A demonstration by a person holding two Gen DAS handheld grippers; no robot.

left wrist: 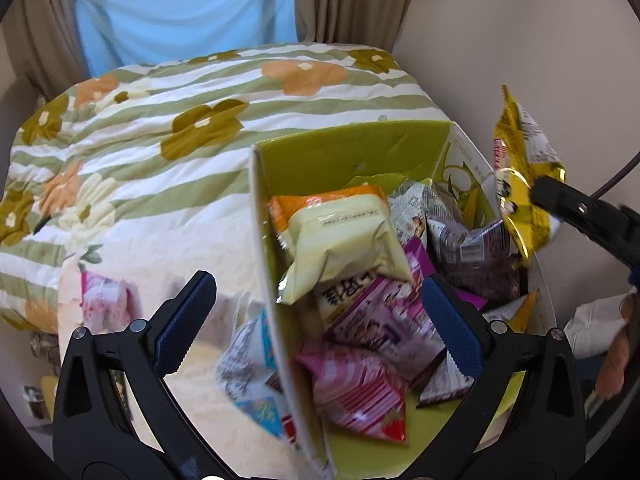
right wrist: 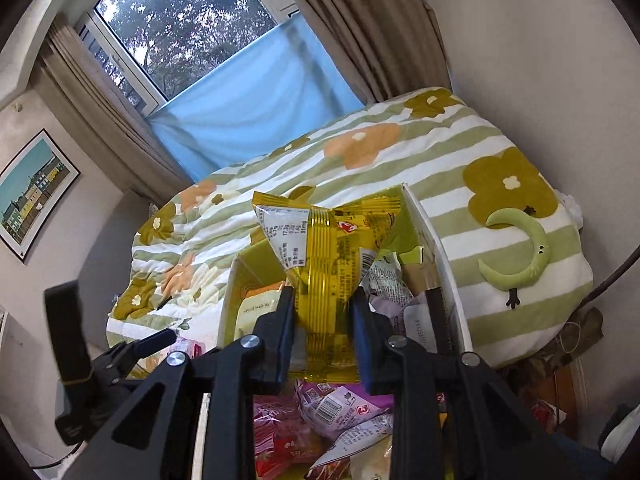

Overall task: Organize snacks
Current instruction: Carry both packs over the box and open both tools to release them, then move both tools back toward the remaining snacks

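A green-lined cardboard box (left wrist: 352, 148) stands on the bed, holding several snack packets: a pale yellow one (left wrist: 344, 248), purple ones (left wrist: 384, 320) and a pink striped one (left wrist: 356, 396). My left gripper (left wrist: 316, 320) is open, its fingers straddling the box's left wall. My right gripper (right wrist: 324, 332) is shut on a yellow snack packet (right wrist: 324, 264) and holds it above the box (right wrist: 424, 232). The same yellow packet (left wrist: 520, 184) shows at the right in the left wrist view.
A blue-white packet (left wrist: 256, 380) and a pink packet (left wrist: 106, 300) lie on the flowered quilt (left wrist: 160, 128) left of the box. A green moon-shaped cushion (right wrist: 520, 252) lies on the bed at the right. A wall is close behind the box.
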